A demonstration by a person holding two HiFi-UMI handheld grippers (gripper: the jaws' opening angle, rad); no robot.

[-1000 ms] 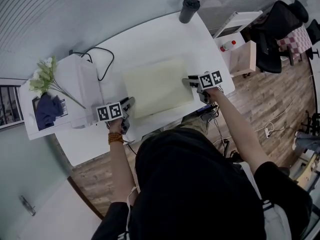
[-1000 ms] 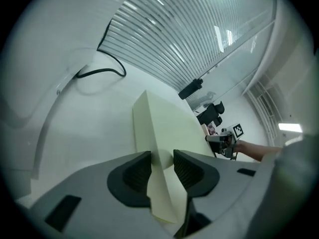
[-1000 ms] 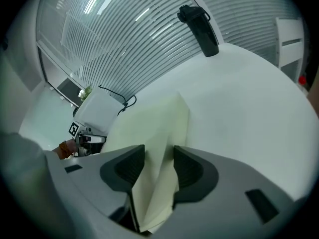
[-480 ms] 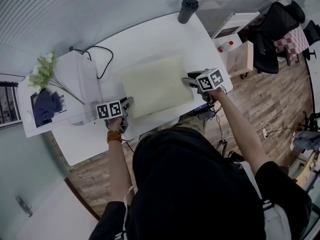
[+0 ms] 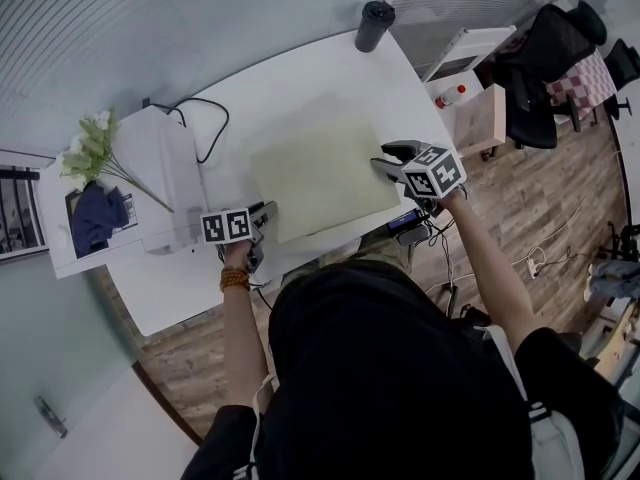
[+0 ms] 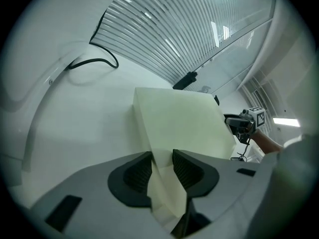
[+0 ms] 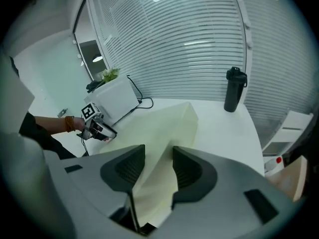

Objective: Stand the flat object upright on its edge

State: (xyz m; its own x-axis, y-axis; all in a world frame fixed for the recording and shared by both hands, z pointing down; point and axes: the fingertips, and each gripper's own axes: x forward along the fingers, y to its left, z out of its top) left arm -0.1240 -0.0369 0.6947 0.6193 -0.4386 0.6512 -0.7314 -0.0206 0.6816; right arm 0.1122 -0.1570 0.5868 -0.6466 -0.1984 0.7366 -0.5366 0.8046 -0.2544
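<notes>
Pale foam slab (image 5: 320, 173) gripped at both sides, near the front edge of the white surface (image 5: 330, 73).
The jaws of the left gripper (image 5: 264, 214) are closed on the slab's near-left corner, and those of the right gripper (image 5: 386, 160) on its right edge. The slab is held tilted, with its right side raised and its left side low against the surface. A dark bottle (image 5: 376, 20) is seen at the far corner.

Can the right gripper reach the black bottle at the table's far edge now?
Probably not: the right gripper is clamped on the foam slab. Otherwise nothing stands between it and the black bottle.
</notes>
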